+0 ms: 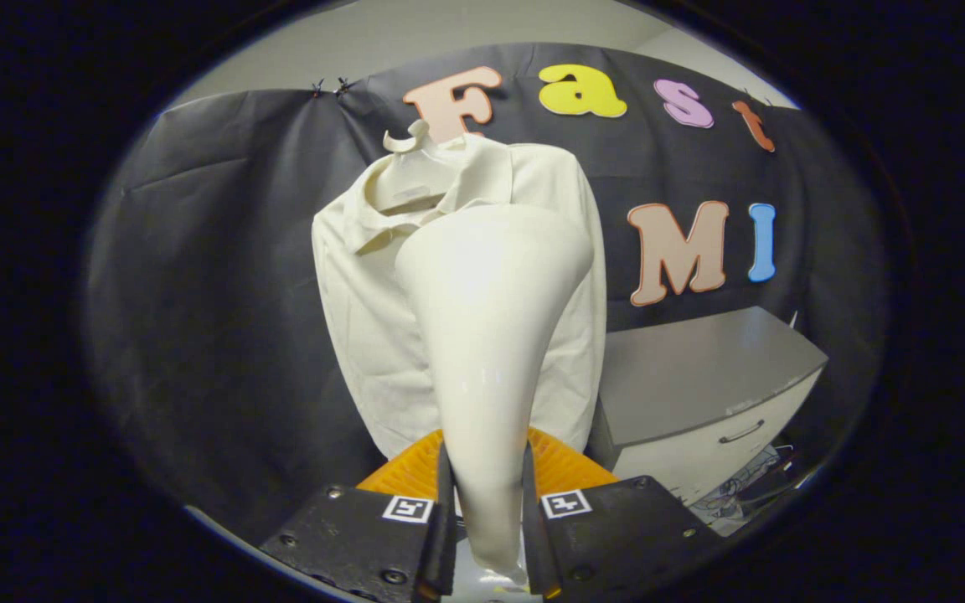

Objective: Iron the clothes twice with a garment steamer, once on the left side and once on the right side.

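Note:
A cream short-sleeved shirt [365,318] hangs on a white hanger [409,141] against the booth's dark wall. My gripper [487,477] is shut on the narrow handle of a white garment steamer [491,301], both fingers pressing its sides. The steamer's wide head stands up ahead of the fingers, in front of the shirt's right half, just under the collar. Whether the head touches the cloth cannot be told. The shirt's left half and collar are in plain sight; much of its right half is hidden behind the steamer.
A grey cabinet [700,377] with a drawer handle stands to the right of the shirt, close to its hem. Some cables lie on the floor by the cabinet's foot [750,486].

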Motion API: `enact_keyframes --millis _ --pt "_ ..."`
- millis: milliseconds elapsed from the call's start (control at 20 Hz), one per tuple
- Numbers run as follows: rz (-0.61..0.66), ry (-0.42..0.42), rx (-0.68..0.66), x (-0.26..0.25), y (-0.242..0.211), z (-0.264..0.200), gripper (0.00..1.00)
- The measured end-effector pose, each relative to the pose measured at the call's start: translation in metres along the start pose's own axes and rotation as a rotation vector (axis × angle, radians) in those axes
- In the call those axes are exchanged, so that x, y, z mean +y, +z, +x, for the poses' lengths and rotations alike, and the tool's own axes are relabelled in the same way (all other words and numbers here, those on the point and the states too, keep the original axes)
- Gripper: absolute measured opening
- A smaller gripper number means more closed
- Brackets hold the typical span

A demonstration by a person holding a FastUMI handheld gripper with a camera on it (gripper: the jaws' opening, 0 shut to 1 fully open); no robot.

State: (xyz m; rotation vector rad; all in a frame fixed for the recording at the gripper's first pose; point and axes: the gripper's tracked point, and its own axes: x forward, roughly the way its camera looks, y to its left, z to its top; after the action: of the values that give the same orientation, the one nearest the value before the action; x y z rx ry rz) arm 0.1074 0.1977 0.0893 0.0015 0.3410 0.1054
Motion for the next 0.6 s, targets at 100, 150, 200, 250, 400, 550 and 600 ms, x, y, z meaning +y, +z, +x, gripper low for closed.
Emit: enact_keyframes --millis 100,150,200,250,400,550,600 --pt "-0.005 -0.019 -0.011 -0.006 0.025 0.011 0.33" --pt "-0.009 -0.028 -0.021 -0.009 0.036 0.018 0.33" --pt "-0.01 -0.04 -0.027 -0.012 0.046 0.026 0.33" --pt "-0.033 -0.05 -0.049 -0.015 0.055 0.031 0.33" --pt "-0.029 -0.06 -0.056 -0.02 0.073 0.051 0.33" --pt "-0.027 -0.061 -0.045 -0.023 0.079 0.068 0.33" --pt "-0.038 -0.059 -0.044 -0.025 0.08 0.074 0.33"
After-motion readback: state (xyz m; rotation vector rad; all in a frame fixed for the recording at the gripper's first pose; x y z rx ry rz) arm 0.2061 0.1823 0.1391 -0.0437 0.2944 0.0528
